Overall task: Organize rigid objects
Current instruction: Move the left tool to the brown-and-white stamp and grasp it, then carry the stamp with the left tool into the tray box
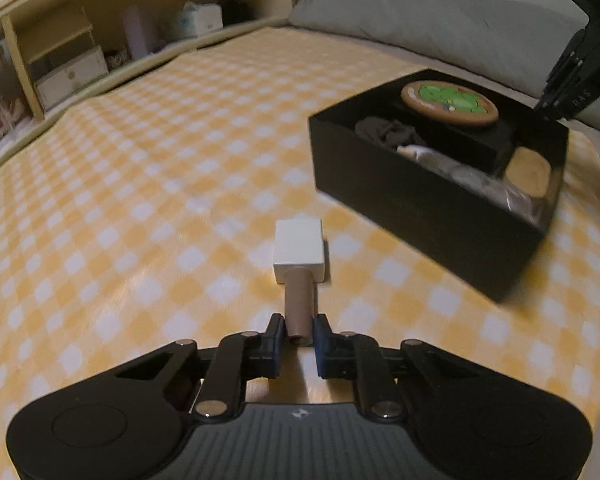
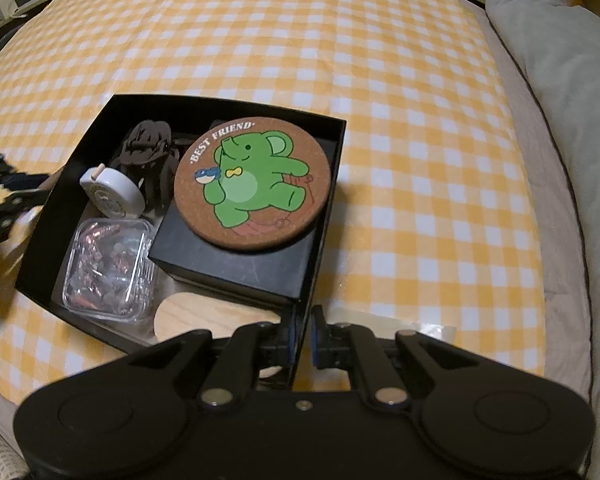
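black box, open-topped, lies on the yellow-checked sheet of the bed, at the right of the left wrist frame and at centre left of the right wrist frame. left wrist view: the left tool is closed on the brown handle of a small mallet-shaped piece, whose white block head points away from the camera, toward frame centre; this piece does not appear in the right wrist view. the right tool enters at the upper right, its tip at the far rim of the box. grey pillow and wooden shelves fill the top of the frame.

right wrist view: the right tool is nearly closed, its fingers straddling the near corner wall of the box, pinching it. the contents, blurred in the other view, are plain here: a round cork coaster with a green elephant and the words "best friend" rests on a smaller black box; left of it lie a white tape measure, a dark hair claw, a clear plastic case of small metallic pieces, and a pale wooden disc. the left tool shows at the left edge.
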The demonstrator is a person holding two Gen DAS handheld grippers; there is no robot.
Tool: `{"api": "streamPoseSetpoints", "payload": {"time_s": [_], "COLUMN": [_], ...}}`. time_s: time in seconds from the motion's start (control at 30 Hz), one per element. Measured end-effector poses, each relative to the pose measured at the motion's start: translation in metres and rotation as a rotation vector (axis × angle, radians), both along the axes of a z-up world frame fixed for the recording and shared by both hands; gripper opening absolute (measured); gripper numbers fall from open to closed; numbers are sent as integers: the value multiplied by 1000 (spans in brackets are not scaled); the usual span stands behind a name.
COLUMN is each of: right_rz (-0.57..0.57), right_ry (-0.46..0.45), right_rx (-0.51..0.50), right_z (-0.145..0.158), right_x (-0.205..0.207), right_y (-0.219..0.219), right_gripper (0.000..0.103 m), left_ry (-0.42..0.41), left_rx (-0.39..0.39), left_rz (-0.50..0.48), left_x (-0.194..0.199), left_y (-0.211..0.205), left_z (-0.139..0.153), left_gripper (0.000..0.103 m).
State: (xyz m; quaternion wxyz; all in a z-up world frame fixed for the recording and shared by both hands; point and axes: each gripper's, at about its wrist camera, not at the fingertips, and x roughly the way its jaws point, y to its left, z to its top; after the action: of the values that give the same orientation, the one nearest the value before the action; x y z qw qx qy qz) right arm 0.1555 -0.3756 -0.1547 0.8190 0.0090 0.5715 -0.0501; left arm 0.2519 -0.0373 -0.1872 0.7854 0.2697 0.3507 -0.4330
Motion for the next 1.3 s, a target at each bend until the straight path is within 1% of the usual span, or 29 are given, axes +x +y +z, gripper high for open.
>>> {"api": "streamPoseSetpoints", "payload": {"time_s": [0.07, 0.13, 0.17, 0.2, 0.23, 0.3, 0.37, 0.43, 0.47, 0.5, 0.57, 0.7, 0.83, 0.87, 0.93, 1.07, 1.17, 1.23, 1.3], "right_rz": [1, 2, 2, 3, 4, 4, 5, 4, 4, 4, 6, 8, 7, 7, 7, -4, -33, -38, -46], "right_ry": [0, 0, -1, -2, -3, -6, -6, -5, -5, -4, -3, -3, -3, -3, -3, -13, -20, -22, -23], "right_rx": [0, -2, -2, -2, -2, 0, -2, 0, 1, 1, 1, 0, 1, 1, 0, 0, 20, 21, 25], "right_z": [0, 0, 0, 1, 1, 2, 2, 2, 2, 2, 2, 3, 2, 2, 3, 2, 5, 6, 6], "right_x": [0, 0, 0, -1, -1, -1, -2, -1, -1, -1, -1, -1, -1, -1, -1, -1, 1, 1, 1], "right_y": [0, 0, 0, 0, 1, 1, 1, 1, 1, 1, 1, 0, 0, 0, 0, -1, -4, -4, -3], "right_gripper": [7, 7, 7, 7, 7, 7, 7, 7, 7, 7, 7, 7, 7, 7, 7, 7, 6, 5, 5], "left_ry": [-4, -54, -66, -68, -63, -41, -10, 18, 41, 63, 94, 157, 215, 210, 214, 198, 139, 105, 95], "left_rx": [18, 35, 41, 37, 27, 5, -23, -43, -53, -67, -79, -114, -157, -162, -173, -174, -118, -95, -93], "left_rz": [34, 133, 181, 236, 272, 312, 289, 264, 258, 256, 292, 451, 607, 650, 699, 757, 773, 767, 768], "left_x": [5, 14, 19, 24, 29, 33, 31, 27, 24, 23, 21, 28, 32, 32, 32, 31, 29, 28, 29], "left_y": [12, 23, 26, 31, 33, 37, 36, 32, 29, 25, 15, -3, -12, -15, -18, -27, -35, -39, -41], "left_z": [2, 3, 3, 4, 5, 7, 9, 10, 11, 11, 10, 4, -2, -3, -3, -4, -7, -7, -6], "left_gripper": [21, 25, 29, 36, 39, 41, 55, 98, 102, 102, 102, 102, 102, 102, 102, 102, 95, 86, 86]}}
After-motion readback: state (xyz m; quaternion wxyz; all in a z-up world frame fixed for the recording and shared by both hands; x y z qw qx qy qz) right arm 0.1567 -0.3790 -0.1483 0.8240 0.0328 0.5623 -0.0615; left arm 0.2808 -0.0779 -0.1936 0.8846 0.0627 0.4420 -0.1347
